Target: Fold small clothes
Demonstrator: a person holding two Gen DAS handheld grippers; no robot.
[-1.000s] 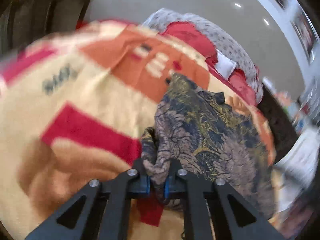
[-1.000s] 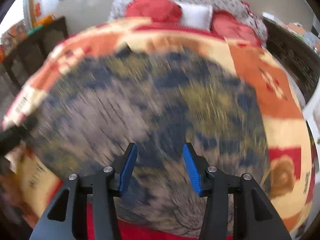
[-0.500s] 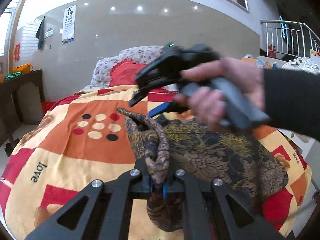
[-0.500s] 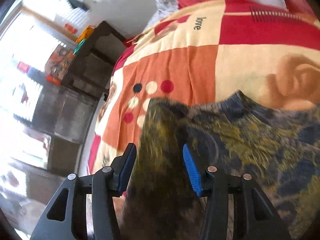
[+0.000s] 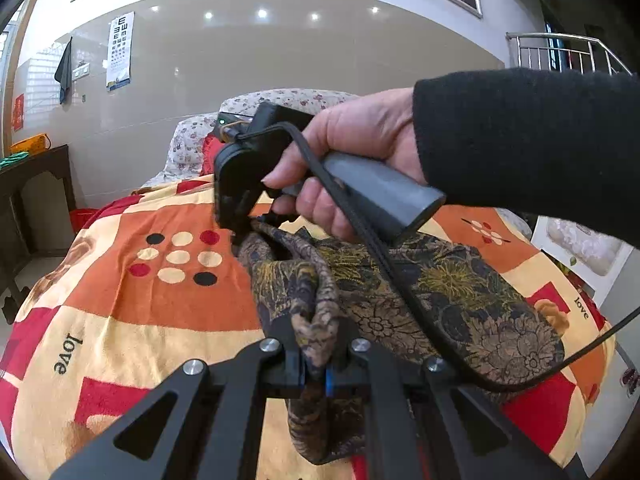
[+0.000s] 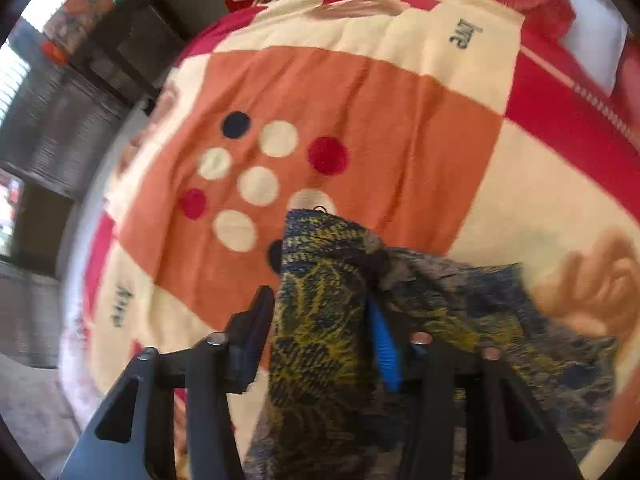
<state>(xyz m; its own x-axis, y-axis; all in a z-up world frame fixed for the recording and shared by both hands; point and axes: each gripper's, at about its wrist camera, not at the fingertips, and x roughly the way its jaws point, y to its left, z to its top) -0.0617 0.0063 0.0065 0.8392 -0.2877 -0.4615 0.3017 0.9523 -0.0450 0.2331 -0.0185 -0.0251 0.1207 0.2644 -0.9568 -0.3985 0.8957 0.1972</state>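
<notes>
We see a dark floral patterned garment lying mid-frame on an orange, cream and red patchwork blanket, with bare blanket stretching left. Our left gripper at bottom centre is clenched on a bunched edge. Our right gripper, fingers spread, straddles another fold. The right hand angles down from the upper right.
</notes>
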